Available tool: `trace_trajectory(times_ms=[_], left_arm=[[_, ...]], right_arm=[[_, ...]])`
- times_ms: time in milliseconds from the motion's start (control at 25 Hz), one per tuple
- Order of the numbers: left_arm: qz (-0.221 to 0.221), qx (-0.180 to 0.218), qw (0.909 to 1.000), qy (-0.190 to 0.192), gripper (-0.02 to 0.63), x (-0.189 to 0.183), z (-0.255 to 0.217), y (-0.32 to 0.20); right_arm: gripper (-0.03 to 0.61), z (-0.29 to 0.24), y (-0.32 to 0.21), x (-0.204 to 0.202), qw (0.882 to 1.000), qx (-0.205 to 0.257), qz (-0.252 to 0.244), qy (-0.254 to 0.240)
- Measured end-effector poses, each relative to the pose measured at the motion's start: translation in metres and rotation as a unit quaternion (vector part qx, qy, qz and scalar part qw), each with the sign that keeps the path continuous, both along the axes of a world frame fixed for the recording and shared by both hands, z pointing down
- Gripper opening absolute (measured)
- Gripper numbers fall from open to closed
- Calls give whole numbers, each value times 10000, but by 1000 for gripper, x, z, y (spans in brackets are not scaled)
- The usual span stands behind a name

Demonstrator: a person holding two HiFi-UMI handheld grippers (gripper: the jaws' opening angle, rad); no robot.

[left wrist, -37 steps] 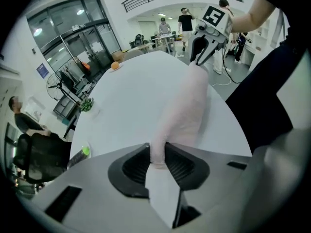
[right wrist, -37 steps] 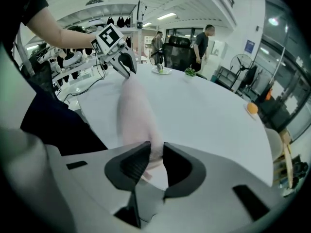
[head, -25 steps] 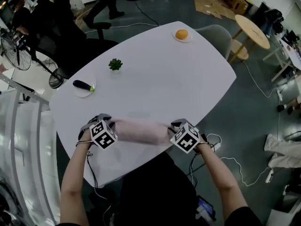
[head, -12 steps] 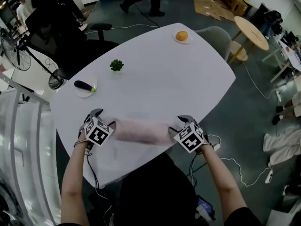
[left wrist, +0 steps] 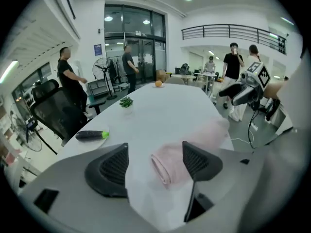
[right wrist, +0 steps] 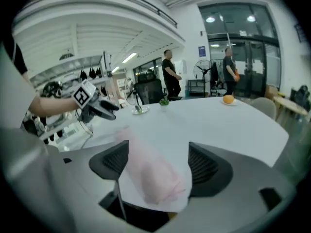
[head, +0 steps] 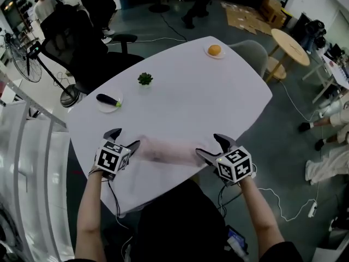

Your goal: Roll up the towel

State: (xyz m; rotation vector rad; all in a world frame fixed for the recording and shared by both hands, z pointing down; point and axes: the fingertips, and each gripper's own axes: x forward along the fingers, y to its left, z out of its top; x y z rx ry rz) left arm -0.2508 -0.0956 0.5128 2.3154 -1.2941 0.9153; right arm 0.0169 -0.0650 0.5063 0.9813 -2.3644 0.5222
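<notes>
The left gripper [head: 123, 138] and the right gripper [head: 209, 144] hover at opposite ends of the towel [head: 166, 149], both with jaws opening and already wide. Their dark, ribbed, wedge-shaped pads [left wrist: 114, 166] do not press on the cloth. The towel is a soft, fuzzy, pale pink roll lying crosswise near the front edge of the smooth white round-cornered table [head: 218, 102], its layered end showing between the left jaws. Farther out are a glossy dark eggplant [head: 109, 99] on a small round plate, a spiky little green plant [head: 144, 78] and a round orange [head: 214, 49] on a plate.
</notes>
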Motion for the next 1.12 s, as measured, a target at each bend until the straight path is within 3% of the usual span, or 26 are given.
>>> trace_trajectory(times_ms=[120,200,360,600,760,920,1120], left_arm=[[-116,128,9991,393,360,2,-15,16],[-249,197,9969,715,361,2,-23,25],[-605,420,9885,1320,360,-2,-42,40],[-960,829,9738,1888,360,-12,-73,62],[-987,1092,9676,2051,354,-20,-92,75],[-1234,1425,9588,2124,285,-36,-106,83],[-1523,1725,9520,2020,183,-49,-115,93]], right_arm=[[394,-23,16,-17,9915,-410,337,-1184],[397,-38,22,-28,9846,-450,436,-1632],[403,-49,37,-51,9886,-226,160,-1482],[376,-66,42,-84,9888,150,-80,-1480],[356,-80,35,-100,9894,505,-147,-1357],[308,-90,33,-126,9872,778,-352,-1348],[173,-99,26,-147,9836,939,-444,-1476]])
